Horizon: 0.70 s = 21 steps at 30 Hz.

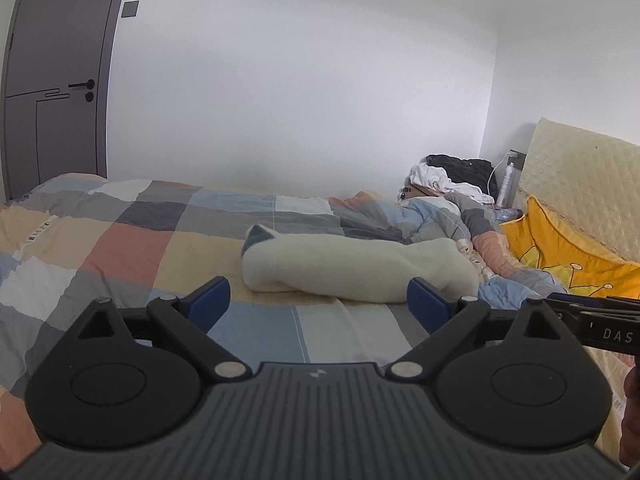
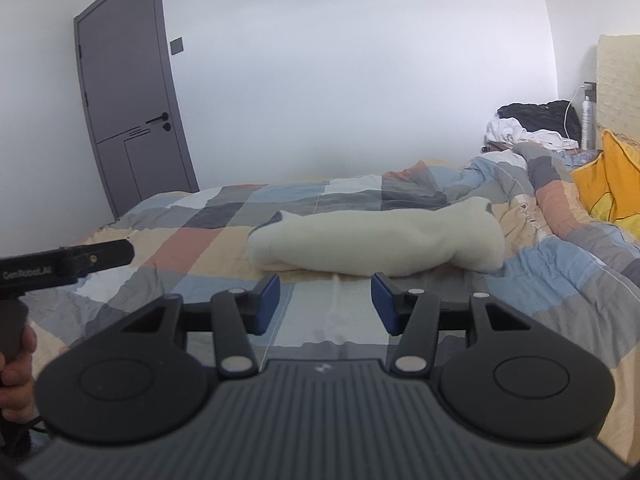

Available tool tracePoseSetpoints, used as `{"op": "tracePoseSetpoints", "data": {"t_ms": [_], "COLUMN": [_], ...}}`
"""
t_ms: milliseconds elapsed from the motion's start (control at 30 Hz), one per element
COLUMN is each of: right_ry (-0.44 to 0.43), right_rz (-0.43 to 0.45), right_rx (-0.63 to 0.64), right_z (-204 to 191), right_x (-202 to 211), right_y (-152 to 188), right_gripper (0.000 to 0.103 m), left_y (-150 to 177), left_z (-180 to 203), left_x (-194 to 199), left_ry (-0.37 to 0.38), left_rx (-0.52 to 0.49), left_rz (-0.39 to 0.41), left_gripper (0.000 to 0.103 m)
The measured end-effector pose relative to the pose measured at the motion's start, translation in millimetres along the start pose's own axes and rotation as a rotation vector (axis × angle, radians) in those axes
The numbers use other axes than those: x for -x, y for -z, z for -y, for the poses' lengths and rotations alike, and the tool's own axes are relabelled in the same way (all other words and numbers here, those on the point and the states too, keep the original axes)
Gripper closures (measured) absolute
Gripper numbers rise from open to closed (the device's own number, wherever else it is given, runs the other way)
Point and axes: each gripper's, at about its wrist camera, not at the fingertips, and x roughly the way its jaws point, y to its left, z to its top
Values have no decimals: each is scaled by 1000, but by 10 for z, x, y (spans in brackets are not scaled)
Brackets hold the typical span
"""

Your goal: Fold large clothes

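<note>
A cream fleece garment (image 1: pixel 356 266) lies folded into a long thick bundle on the checked quilt (image 1: pixel 120 248), with a grey-blue collar showing at its left end. My left gripper (image 1: pixel 320 304) stands wide open just in front of the bundle, nothing between its blue pads. In the right wrist view the same garment (image 2: pixel 376 242) lies ahead of my right gripper (image 2: pixel 325 300), which is open about halfway and holds nothing. The right gripper's body (image 1: pixel 592 320) shows at the right edge of the left view. The left gripper (image 2: pixel 68 264) and the hand on its handle show at the left of the right view.
A rumpled part of the quilt (image 1: pixel 432 216) is heaped behind the garment. A yellow cushion (image 1: pixel 568 256) leans on the padded headboard (image 1: pixel 580 176) at the right. Black and white clothes (image 1: pixel 452 178) and a spray bottle (image 1: pixel 506 186) sit in the far corner. A grey door (image 1: pixel 52 80) stands at the left.
</note>
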Motion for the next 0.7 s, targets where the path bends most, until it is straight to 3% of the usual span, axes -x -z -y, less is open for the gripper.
{"op": "tracePoseSetpoints", "data": {"t_ms": [167,333,700], "right_ry": [18,41,77], "right_rz": [14,22,26], "right_rx": [19,1,-6], "right_z": [-21,17,13], "right_x": [30,27,23], "right_y": [-5,-18,-24], "right_gripper": [36,10,9], "left_y": [-6,-16,-34], "left_z": [-5,-11,44], "left_x": [7,27,72], "left_ry": [-22,-44,-60], "left_rx": [8,5,-15], "left_rz": [3,4,11], "left_gripper": [1,0,0]}}
